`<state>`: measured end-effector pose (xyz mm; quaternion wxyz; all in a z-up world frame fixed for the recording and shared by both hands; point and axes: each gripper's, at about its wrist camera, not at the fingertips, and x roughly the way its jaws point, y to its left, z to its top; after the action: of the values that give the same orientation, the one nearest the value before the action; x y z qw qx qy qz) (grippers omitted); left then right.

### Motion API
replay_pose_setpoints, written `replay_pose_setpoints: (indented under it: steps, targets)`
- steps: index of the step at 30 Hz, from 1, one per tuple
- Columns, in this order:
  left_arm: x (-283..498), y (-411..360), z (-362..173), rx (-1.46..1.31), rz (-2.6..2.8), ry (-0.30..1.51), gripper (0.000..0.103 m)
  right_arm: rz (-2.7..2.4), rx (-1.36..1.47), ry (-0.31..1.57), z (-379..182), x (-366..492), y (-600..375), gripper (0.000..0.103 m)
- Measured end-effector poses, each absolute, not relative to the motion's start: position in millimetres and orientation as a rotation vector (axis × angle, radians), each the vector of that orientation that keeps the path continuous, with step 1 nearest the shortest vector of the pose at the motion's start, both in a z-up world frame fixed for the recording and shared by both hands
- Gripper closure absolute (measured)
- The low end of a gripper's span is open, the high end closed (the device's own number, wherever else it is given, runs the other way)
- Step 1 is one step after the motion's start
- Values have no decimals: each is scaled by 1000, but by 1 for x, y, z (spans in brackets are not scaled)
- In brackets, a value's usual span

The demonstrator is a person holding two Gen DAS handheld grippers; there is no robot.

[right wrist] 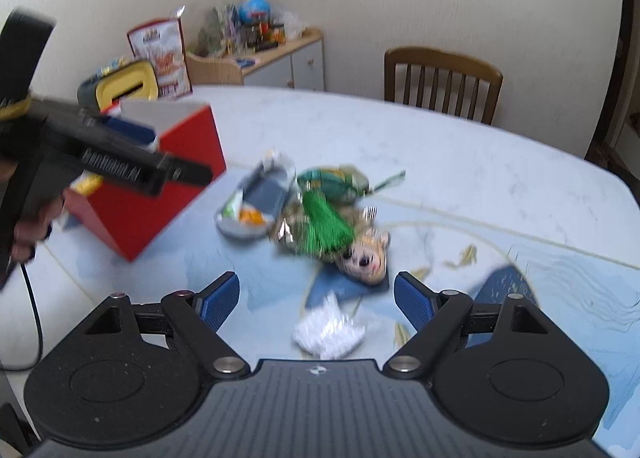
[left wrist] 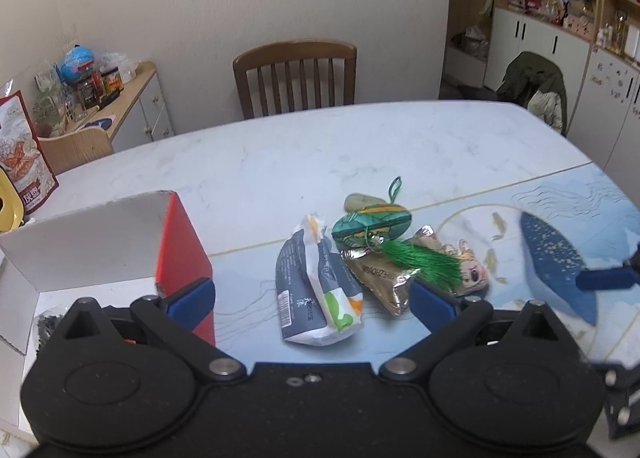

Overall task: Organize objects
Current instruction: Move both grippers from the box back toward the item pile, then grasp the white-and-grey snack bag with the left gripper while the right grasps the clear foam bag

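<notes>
A pile lies mid-table: a grey and white snack packet [left wrist: 316, 286], a green pouch with a green tassel [left wrist: 370, 224], a gold foil packet [left wrist: 380, 278] and a small doll-face item [left wrist: 472, 270]. A red box [left wrist: 184, 246] with a white open inside stands at the left. My left gripper [left wrist: 312, 298] is open and empty, just in front of the snack packet. My right gripper [right wrist: 316, 300] is open and empty, above a crumpled white wrapper [right wrist: 328, 332]. The pile shows in the right view too: snack packet [right wrist: 256, 202], tassel [right wrist: 324, 226], doll face [right wrist: 364, 258], red box [right wrist: 160, 186].
A wooden chair [left wrist: 296, 78] stands behind the white marble table [left wrist: 280, 154]. A blue printed mat [left wrist: 560, 226] covers the table's near right. A red snack bag [left wrist: 24, 162] and a yellow container [right wrist: 128, 82] stand beyond the box. A cluttered cabinet [left wrist: 120, 98] is by the wall.
</notes>
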<state>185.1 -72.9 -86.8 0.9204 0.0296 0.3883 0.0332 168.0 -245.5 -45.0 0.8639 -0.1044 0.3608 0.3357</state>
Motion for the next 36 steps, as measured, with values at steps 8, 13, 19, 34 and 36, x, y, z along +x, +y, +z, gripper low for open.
replay_pose_setpoints:
  steps: [8, 13, 19, 34, 36]
  targets:
    - [210, -77, -110, 124, 105, 854, 1, 725, -250, 808, -75, 177, -246, 18]
    - [222, -76, -121, 140, 120, 893, 3, 737, -250, 831, -85, 187, -243, 18]
    - [230, -78, -132, 168, 121, 925, 8, 774, -277, 844, -95, 196, -237, 18]
    - [250, -70, -152, 46, 112, 1023, 44, 826, -410, 860, -118, 202, -221, 23]
    - [250, -72, -153, 53, 111, 1024, 46, 825, -410, 864, -121, 203, -223, 27]
